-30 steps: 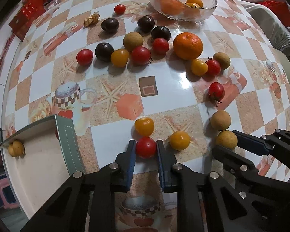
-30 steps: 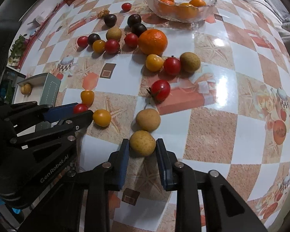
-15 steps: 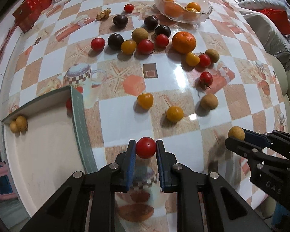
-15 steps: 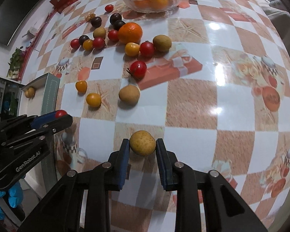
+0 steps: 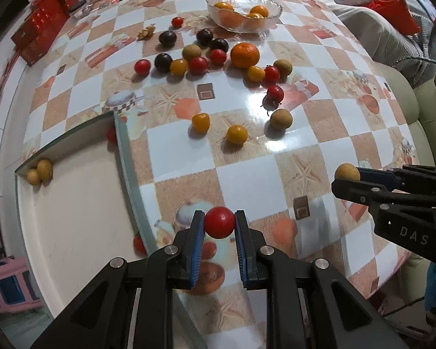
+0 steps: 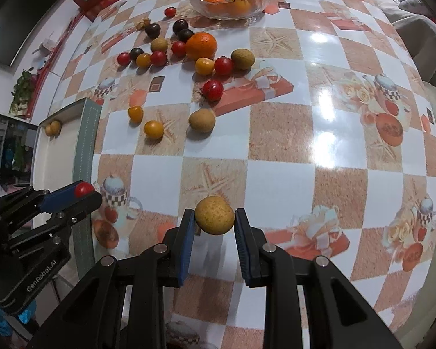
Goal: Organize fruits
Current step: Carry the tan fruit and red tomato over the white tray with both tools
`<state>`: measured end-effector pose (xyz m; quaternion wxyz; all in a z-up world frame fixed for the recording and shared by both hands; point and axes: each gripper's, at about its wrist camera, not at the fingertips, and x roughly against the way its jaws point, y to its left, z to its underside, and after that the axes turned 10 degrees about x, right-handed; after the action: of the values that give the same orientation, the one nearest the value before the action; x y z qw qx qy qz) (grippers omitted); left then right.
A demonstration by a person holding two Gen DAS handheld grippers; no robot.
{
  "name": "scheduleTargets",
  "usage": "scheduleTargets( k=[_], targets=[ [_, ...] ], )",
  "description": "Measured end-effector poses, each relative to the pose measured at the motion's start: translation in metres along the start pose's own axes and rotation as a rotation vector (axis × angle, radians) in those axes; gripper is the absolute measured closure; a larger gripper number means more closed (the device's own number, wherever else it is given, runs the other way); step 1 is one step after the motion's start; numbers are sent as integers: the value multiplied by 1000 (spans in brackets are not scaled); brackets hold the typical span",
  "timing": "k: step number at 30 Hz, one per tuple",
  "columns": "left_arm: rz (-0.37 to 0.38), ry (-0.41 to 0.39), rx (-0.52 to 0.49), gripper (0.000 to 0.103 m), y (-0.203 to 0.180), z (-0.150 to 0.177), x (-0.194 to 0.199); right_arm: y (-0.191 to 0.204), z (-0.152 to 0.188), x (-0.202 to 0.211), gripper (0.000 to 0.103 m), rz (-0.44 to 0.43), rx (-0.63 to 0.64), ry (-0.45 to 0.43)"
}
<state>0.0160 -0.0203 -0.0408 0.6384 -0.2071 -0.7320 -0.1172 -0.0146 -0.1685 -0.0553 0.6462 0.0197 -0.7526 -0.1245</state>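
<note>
Fruits lie scattered over the glossy checked tablecloth [image 5: 174, 145], most of them in a loose cluster just in front of the glass bowl [image 5: 271, 19], which holds several small oranges. Nearest the bowl on that side sits a big dimpled orange [image 5: 244, 55], with smooth red and yellow cherry tomatoes, dark round plums and dull brown, rough-skinned longans around it.

From the left wrist view you can see down into the white tray [image 5: 72, 218] with the grey-green rim, well away from the bowl at the table's near left edge: two small brown longans [image 5: 40, 172] are tucked in its far corner, and something red shows at its inner wall, too hidden to name. The right wrist view shows only the tray's far end, yet takes in the wide bare stretch of cloth to the bowl's right, shiny with lamp glare.

The left gripper [image 5: 219, 223] is clamped on a smooth red cherry tomato [image 5: 219, 221], its blue ribbed pads pressed to either side, held above the cloth just beside the tray's rim. The right gripper [image 6: 214, 215] pinches a speckled tan longan [image 6: 214, 215] at its fingertips, narrowly apart to the fruit's width, hanging over the cloth on the near side of the table, far from the bowl.
</note>
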Motion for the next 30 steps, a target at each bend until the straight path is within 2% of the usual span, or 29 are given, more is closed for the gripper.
scheduleTargets(
  k=[6,15,30],
  targets=[
    [0,-21,25,81,20,9,16,15,3,9,73,1,15,5],
    [-11,-47,90,81,57,15,32,45,-12,15,73,6,77,-3],
    [-47,-57,216,81,131,28,39,123,-46,2,73,-20,226,4]
  ],
)
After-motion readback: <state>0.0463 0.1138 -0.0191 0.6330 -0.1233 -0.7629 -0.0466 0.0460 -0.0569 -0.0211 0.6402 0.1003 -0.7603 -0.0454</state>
